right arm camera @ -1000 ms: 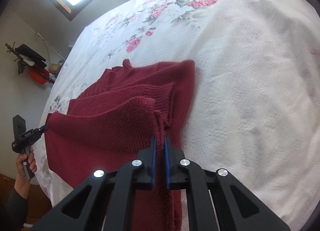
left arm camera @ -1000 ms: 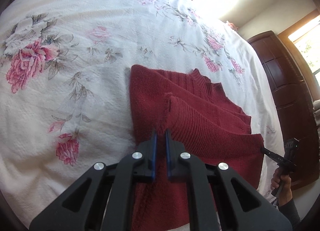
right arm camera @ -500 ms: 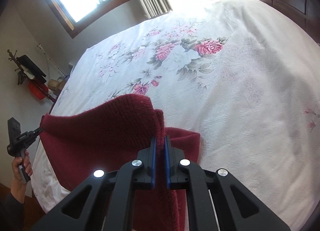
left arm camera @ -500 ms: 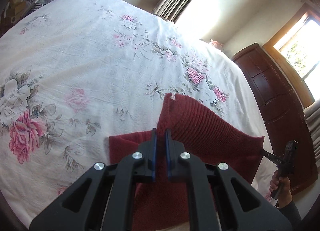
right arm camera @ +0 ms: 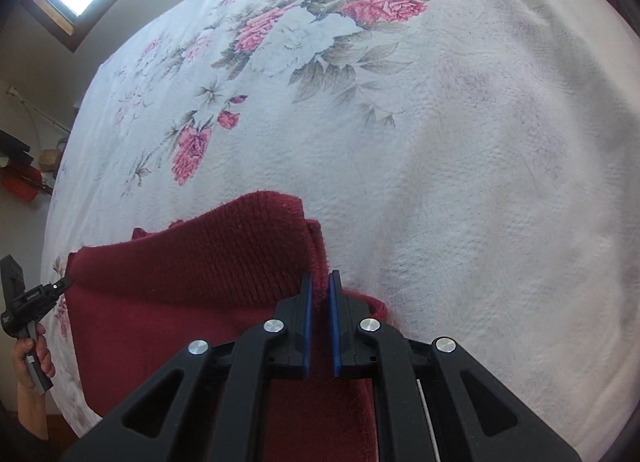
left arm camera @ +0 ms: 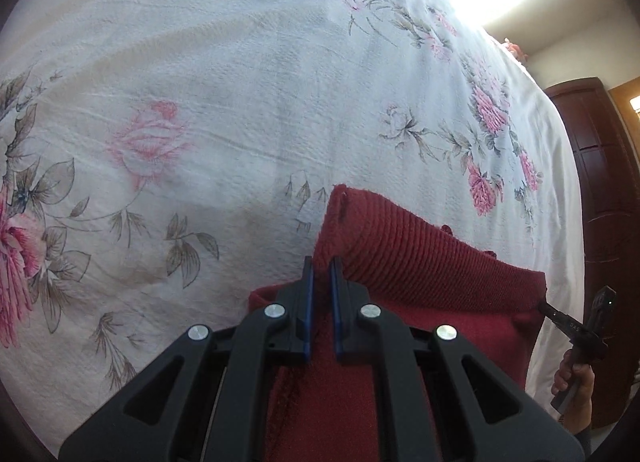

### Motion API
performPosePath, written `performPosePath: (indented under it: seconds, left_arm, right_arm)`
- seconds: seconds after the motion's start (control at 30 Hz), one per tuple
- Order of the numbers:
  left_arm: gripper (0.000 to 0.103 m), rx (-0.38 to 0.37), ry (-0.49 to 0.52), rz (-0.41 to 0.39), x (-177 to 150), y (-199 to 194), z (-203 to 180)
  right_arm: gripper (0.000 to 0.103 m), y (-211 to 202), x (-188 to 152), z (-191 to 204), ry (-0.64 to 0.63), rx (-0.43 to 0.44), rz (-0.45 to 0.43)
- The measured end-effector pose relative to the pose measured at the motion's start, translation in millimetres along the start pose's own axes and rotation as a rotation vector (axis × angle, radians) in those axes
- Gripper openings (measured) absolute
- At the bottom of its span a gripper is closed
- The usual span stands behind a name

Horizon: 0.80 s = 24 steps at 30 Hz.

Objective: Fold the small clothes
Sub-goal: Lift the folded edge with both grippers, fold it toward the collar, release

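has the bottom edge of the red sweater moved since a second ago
Yes. The red sweater edge, flat before, is now lifted and carried forward over the body, toward the floral bedspread beyond.

Black claw (left arm camera: 321, 268) arms, blue-lined fingers (right arm camera: 306, 322), silver screws, dark sleeve (right arm camera: 24, 440).
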<state>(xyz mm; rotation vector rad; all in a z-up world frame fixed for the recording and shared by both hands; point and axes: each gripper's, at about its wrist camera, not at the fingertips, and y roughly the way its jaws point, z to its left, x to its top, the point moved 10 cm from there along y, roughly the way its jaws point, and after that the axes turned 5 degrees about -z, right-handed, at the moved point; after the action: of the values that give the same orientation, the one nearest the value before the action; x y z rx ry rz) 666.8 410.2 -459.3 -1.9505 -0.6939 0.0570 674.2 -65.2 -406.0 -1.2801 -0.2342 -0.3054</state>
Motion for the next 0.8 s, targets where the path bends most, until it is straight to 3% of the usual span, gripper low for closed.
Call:
performPosePath:
  seconds: [0.27,0.6,0.67,0.73,0.8]
  left_arm:
    - [0.005,-0.035,0.022,-0.054,25,-15,-17]
    - [0.005,0.030,-0.070,0.052,14,53,22]
    - [0.008,0.048,-0.093,0.077,9,61,32]
    - [0.018,0.065,-0.147,0.078,9,57,40]
    - [0.027,0.117,-0.217,-0.015,19,28,46]
  right_arm:
    - [0.007,-26,29,11,0.003,0.050,-0.071]
    - [0.007,34,24,-7,0.035,-0.001,-0.007]
    - [0.008,45,21,-12,0.034,-0.007,0.005]
    - [0.016,54,15,-17,0.034,-0.008,0.028]
    - [0.027,43,16,-17,0.009,-0.033,-0.018]
